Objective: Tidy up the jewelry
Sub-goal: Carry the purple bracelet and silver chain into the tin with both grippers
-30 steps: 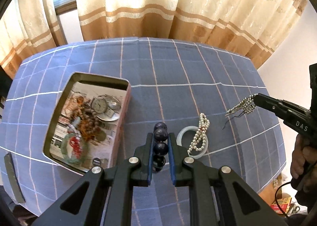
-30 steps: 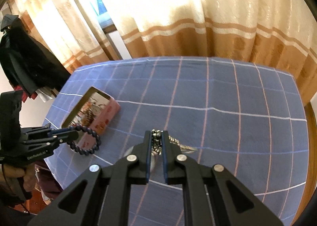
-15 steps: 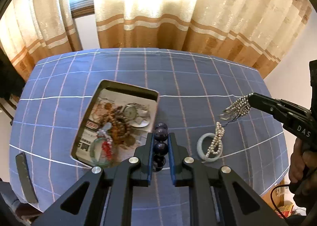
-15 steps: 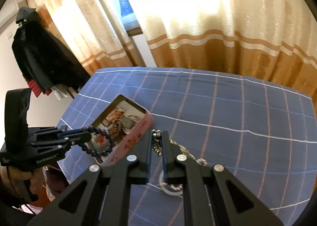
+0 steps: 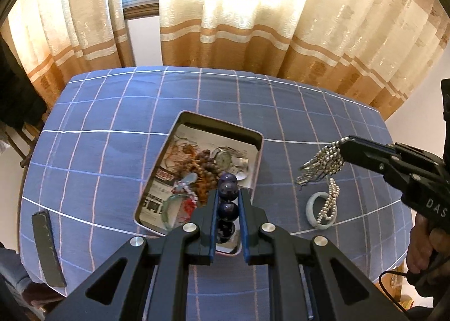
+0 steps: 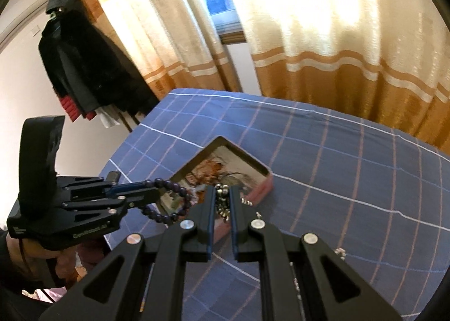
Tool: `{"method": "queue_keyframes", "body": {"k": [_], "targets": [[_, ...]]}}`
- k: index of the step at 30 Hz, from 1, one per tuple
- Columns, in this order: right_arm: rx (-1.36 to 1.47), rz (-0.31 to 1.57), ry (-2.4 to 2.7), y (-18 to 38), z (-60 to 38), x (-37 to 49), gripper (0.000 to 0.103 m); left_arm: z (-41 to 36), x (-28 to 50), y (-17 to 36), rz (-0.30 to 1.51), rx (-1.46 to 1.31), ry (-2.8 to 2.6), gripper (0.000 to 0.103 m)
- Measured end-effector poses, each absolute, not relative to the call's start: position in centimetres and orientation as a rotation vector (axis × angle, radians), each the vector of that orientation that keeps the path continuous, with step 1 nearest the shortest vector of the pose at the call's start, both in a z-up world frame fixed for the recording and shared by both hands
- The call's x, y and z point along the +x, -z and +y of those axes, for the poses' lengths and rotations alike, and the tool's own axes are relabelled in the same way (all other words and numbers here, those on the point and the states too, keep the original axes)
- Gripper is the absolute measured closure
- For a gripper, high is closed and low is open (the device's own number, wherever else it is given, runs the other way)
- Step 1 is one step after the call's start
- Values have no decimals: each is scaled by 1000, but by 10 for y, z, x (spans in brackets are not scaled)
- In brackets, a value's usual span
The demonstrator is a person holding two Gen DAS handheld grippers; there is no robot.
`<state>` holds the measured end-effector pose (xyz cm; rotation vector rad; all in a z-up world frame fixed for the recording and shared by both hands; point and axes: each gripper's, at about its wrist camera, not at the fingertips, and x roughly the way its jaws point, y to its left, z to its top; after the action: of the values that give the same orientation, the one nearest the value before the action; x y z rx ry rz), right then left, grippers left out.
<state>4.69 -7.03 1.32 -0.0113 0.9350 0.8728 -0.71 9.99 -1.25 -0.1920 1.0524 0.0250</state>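
My left gripper [image 5: 228,194] is shut on a dark purple bead bracelet [image 5: 227,203], held above the near end of an open pink tin [image 5: 260,152] that holds several pieces of jewelry. The bracelet also shows in the right wrist view [image 6: 171,203], hanging from the left gripper [image 6: 153,190]. My right gripper [image 6: 222,191] is shut on a silver bead chain [image 6: 222,203]; in the left wrist view the chain [image 5: 323,163] dangles right of the tin from the right gripper [image 5: 344,142]. A pale jade bangle [image 5: 312,208] with a pearl strand [image 5: 329,203] lies on the blue checked cloth.
A dark flat bar [image 5: 46,248] lies near the table's left edge. The tin [image 6: 264,180] sits mid-table. Curtains [image 5: 253,11] hang behind the table. A black coat [image 6: 84,68] hangs at the left.
Both grippers have moved left toward the tin with their jewelry. The purple bracelet now hangs over the tin's near end and the silver chain is closer to the tin's right side.
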Motion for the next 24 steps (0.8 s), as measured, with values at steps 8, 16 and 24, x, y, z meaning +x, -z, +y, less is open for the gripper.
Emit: {"method": "queue_keyframes", "body": {"k": [8, 16, 24], "targets": [[-29, 945, -938, -11, -35, 40, 91, 123, -5, 13, 1046, -197, -46, 90], [-45, 972, -970, 0, -7, 40, 91, 148, 5, 23, 1050, -205, -67, 90], [-63, 1022, -961, 21, 8, 41, 91, 161, 13, 37, 1069, -215, -67, 90]]}}
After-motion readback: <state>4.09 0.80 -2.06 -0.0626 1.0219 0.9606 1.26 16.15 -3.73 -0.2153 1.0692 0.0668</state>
